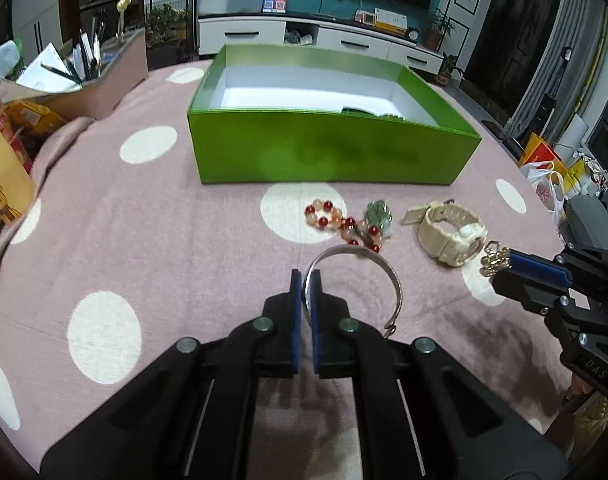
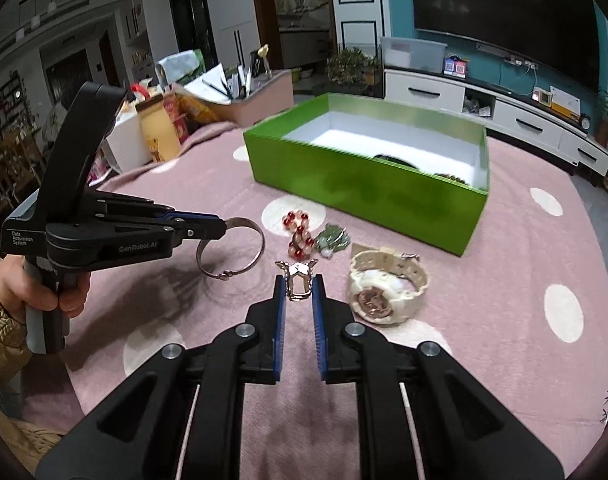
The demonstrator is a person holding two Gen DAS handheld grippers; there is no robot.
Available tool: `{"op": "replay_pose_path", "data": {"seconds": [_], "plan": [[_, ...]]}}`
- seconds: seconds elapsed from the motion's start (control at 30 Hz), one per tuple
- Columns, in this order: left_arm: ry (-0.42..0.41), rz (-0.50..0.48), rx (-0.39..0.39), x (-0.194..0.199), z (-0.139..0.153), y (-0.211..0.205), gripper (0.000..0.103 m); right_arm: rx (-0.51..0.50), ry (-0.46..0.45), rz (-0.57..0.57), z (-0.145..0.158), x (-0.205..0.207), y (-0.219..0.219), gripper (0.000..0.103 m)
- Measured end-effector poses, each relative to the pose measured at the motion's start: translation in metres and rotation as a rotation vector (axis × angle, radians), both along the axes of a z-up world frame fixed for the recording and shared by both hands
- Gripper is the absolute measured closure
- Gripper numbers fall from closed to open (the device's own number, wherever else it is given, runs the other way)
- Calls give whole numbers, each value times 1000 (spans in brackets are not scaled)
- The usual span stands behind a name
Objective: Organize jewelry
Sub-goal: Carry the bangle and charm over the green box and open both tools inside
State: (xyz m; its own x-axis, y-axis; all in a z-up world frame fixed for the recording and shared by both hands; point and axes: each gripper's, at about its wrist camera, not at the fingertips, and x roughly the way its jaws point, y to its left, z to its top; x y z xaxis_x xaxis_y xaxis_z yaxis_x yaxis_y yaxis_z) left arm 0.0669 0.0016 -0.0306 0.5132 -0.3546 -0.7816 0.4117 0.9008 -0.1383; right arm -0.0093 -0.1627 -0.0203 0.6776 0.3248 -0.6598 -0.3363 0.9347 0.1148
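My left gripper (image 1: 307, 280) is shut on a silver bangle (image 1: 387, 276), held just above the pink dotted cloth; it also shows in the right wrist view (image 2: 220, 226) with the bangle (image 2: 260, 246). My right gripper (image 2: 299, 284) is shut on a gold hair claw (image 2: 298, 276), which also shows in the left wrist view (image 1: 495, 260). A red bead bracelet (image 1: 335, 220), a green jade piece (image 1: 379, 214) and a cream watch (image 1: 451, 236) lie in front of the open green box (image 1: 331, 152).
A pink organizer with pens (image 1: 92, 76) and snack packets (image 1: 32, 116) stand at the table's left. Some dark items lie inside the box (image 2: 395, 160). Bags (image 1: 551, 176) sit beyond the table's right edge.
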Motion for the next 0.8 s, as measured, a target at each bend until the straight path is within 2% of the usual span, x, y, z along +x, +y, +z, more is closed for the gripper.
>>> {"op": "replay_pose_path", "data": {"seconds": [0.4,0.8], "plan": [[-89,29,-14,9,51,-8,99,22,-107,-61,36,-6,-34,90],[-135,56,-33,51,88,-32,99,17,-174,-115,62,14,-61,90]]}}
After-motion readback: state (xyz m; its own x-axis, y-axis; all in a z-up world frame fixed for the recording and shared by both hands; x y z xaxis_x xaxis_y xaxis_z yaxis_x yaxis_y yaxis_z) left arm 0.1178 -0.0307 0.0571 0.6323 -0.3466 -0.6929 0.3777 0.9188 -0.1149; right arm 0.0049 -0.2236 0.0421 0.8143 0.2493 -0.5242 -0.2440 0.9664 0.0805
